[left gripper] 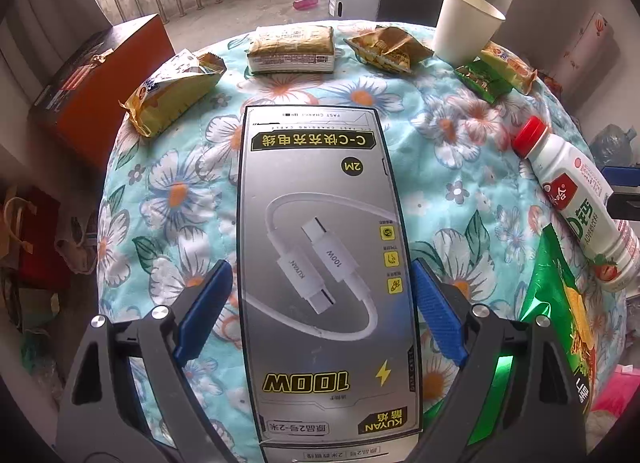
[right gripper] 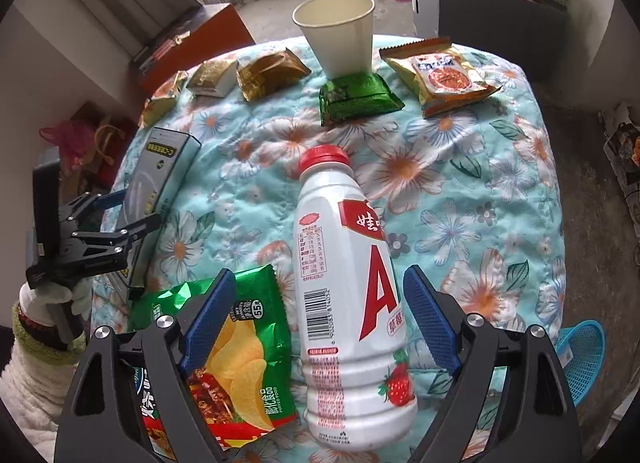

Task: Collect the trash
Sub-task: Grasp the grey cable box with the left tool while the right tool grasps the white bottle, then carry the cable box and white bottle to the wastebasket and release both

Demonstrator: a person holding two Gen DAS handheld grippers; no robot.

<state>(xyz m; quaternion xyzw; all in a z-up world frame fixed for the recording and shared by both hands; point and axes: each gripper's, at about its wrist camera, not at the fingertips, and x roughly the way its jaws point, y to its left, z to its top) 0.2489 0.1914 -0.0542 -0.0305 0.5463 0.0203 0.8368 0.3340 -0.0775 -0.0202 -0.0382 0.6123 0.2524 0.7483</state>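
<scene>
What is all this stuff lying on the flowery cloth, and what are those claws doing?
Cable box: one, grey, between the left claw's fingers.
Bottle: one, white with red cap, lying between the right claw's fingers.
Chip bag: one, green, beside the bottle.
Paper cup: one, white, upright at far edge.
Snack wrappers: about six, gold, green, yellow, along far edge.
Basket: one, blue, off the table.
Left claw: open.
Right claw: open.

A floral quilt point(right gripper: 500, 167) carries snack wrappers point(right gripper: 356, 99), bottle point(right gripper: 344, 303), cup point(right gripper: 340, 35), box point(left gripper: 324, 263).
</scene>
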